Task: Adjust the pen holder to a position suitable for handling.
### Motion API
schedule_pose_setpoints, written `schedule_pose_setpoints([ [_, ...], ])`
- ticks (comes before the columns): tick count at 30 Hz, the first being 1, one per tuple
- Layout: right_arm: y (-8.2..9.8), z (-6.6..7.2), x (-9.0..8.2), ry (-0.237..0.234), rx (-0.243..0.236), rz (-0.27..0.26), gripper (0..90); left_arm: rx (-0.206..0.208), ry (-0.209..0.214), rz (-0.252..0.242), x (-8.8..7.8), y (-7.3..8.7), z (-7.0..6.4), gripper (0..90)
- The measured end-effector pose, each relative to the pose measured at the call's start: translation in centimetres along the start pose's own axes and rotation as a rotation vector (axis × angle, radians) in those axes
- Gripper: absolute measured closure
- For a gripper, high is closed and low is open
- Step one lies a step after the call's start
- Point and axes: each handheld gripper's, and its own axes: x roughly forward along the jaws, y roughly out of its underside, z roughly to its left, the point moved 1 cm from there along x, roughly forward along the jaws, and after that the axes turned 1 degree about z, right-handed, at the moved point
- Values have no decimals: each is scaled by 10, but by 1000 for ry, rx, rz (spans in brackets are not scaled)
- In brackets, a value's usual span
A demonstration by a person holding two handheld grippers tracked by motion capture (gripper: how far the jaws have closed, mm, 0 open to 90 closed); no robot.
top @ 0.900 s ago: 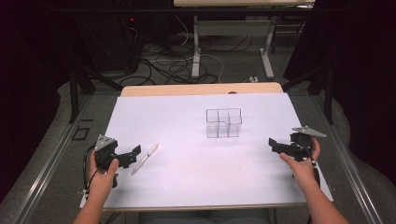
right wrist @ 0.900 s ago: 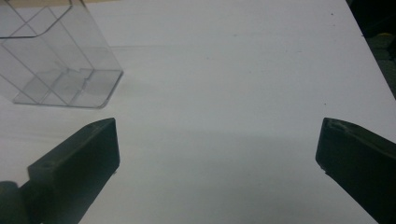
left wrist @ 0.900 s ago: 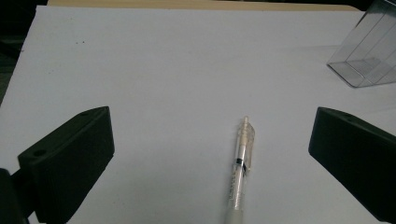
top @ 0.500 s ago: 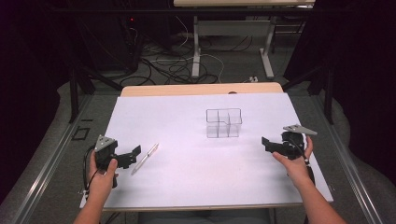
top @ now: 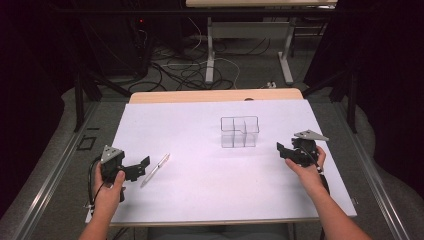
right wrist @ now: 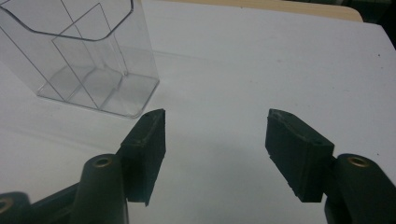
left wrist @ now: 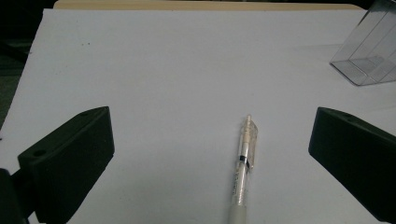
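The pen [left wrist: 243,161] lies on the white surface [top: 200,130], well left of the clear divided organizer [top: 239,132], its long axis running away between the wide-open jaws of the left gripper [top: 140,165]. The right gripper [top: 281,149], also wide and empty, sits just right of the organizer.

Both hands low over the table, left gripper [top: 141,164] and right gripper [top: 280,149] gaping wide
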Motion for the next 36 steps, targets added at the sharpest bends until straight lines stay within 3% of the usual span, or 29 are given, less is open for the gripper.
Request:
schedule_pose_setpoints([
  [5,-10,1,5,17,9,-4,464,0,-5,3,0,1,1,2],
  [13,-24,0,16,-4,17,9,603,-6,-7,3,-1,2,2,2],
  [21,-31,5,30,14,4,24,584,-8,-5,7,0,2,2,2],
  [29,-35,10,40,25,-33,44,631,-7,-3,8,0,2,2,2],
  [36,-36,11,52,-68,-79,52,701,-8,-1,9,0,2,3,2],
])
